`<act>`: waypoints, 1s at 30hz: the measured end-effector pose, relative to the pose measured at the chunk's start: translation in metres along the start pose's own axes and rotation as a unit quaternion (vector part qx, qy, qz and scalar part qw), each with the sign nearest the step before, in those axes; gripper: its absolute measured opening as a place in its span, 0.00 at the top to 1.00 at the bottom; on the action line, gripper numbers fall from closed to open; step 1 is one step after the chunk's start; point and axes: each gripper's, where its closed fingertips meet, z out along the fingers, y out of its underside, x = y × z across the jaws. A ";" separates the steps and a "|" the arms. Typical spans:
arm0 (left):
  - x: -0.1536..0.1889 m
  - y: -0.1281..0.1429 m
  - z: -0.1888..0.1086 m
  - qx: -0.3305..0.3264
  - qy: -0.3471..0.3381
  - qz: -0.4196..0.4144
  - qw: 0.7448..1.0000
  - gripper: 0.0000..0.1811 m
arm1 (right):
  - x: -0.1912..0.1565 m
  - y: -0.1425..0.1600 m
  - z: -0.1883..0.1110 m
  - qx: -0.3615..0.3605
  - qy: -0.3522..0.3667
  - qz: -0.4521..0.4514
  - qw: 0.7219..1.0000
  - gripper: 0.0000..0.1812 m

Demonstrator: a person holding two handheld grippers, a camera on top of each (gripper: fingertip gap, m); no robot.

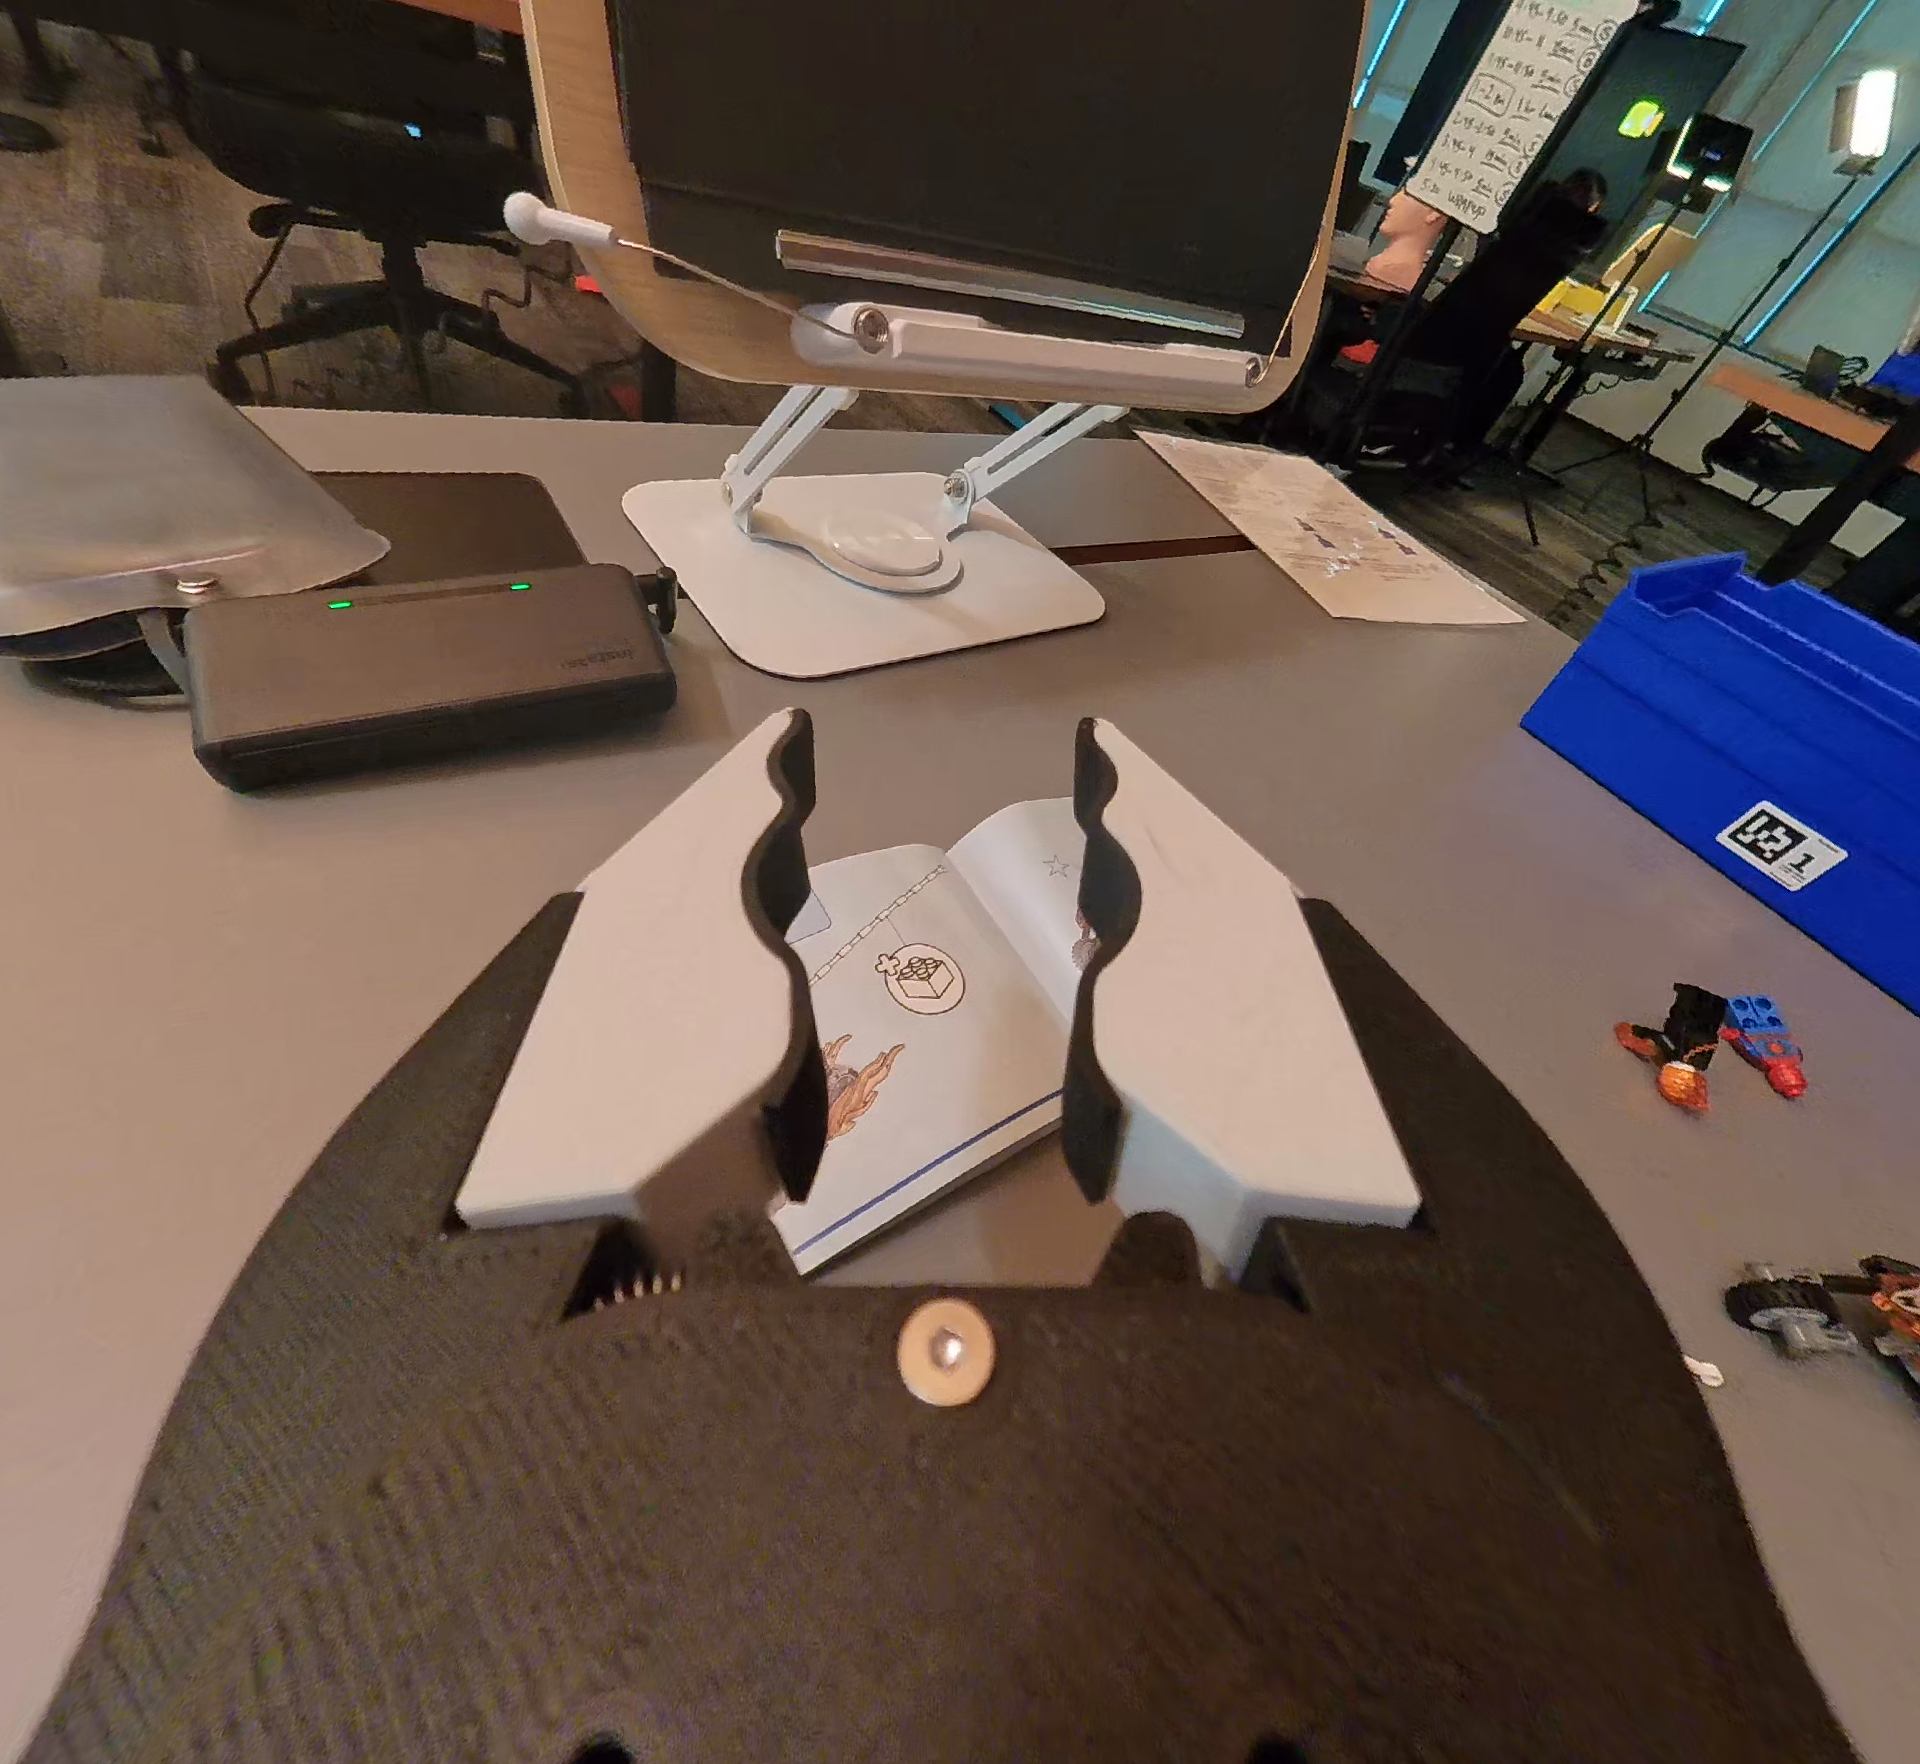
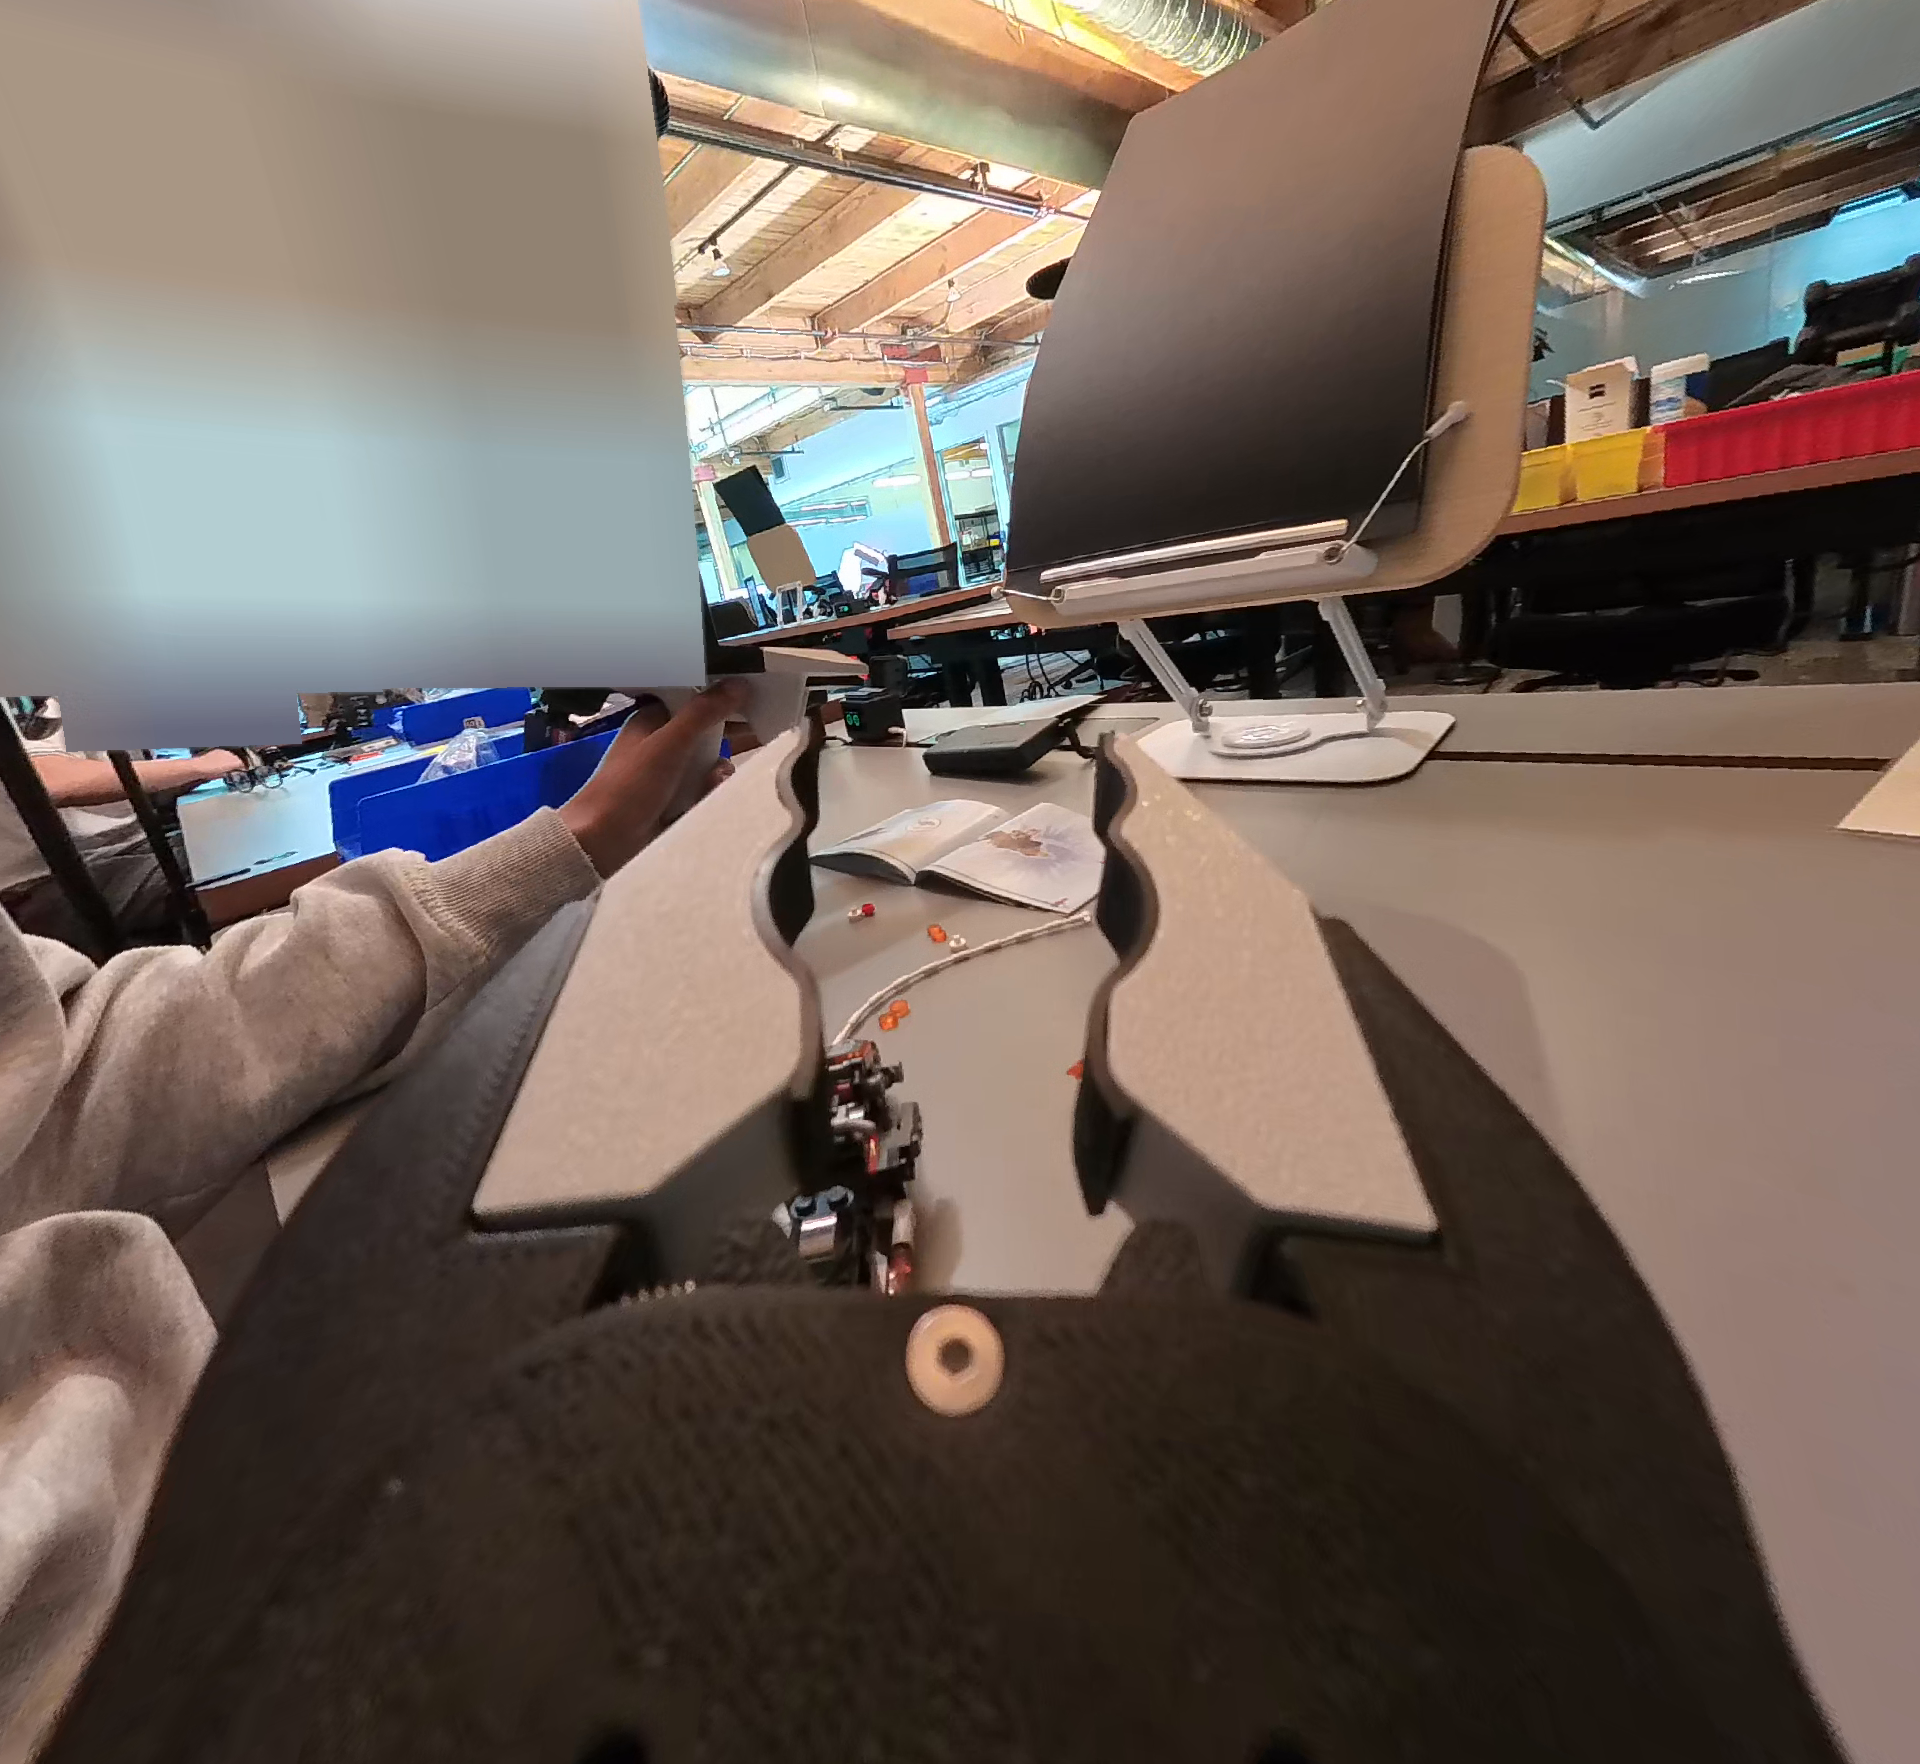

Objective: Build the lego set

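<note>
My left gripper (image 1: 940, 727) is open and empty, hovering over an open instruction booklet (image 1: 935, 1018) on the grey table. Two small lego figure pieces (image 1: 1714, 1044) and a partly built wheeled lego model (image 1: 1839, 1309) lie to its right. My right gripper (image 2: 951, 748) is open, and a small dark lego assembly (image 2: 862, 1164) sits on the table low between its fingers, close to the left one. Loose orange pieces (image 2: 894, 1018) and a white chain (image 2: 956, 971) lie ahead, with the booklet (image 2: 966, 852) beyond.
A tilted dark board on a white stand (image 1: 862, 571) stands at the back. A black power bank (image 1: 426, 665) and a silver pouch (image 1: 156, 478) lie left, a blue bin (image 1: 1745, 738) right. A person's sleeved arm (image 2: 312, 966) reaches in at the left. The gap from one gripper's tips to the other's is roughly 40 centimeters. From the right gripper's tips to the partly built wheeled lego model (image 1: 1839, 1309) is close to 15 centimeters.
</note>
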 end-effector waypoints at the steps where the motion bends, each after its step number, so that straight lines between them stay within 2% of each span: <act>1: 0.000 0.000 0.000 0.000 0.000 0.000 1.000 0.73 | 0.000 0.000 0.000 -0.001 0.000 0.000 1.000 0.72; 18: 0.006 0.002 0.003 -0.006 0.010 0.004 1.000 0.73 | 0.000 0.003 0.001 -0.006 -0.007 0.007 1.000 0.71; 24: 0.012 0.003 0.005 -0.018 -0.010 0.058 0.998 0.73 | 0.000 0.004 0.001 -0.008 -0.007 0.008 1.000 0.71; 30: 0.014 0.003 0.005 -0.019 -0.017 0.073 0.997 0.73 | 0.000 0.005 0.002 -0.010 -0.008 0.009 1.000 0.71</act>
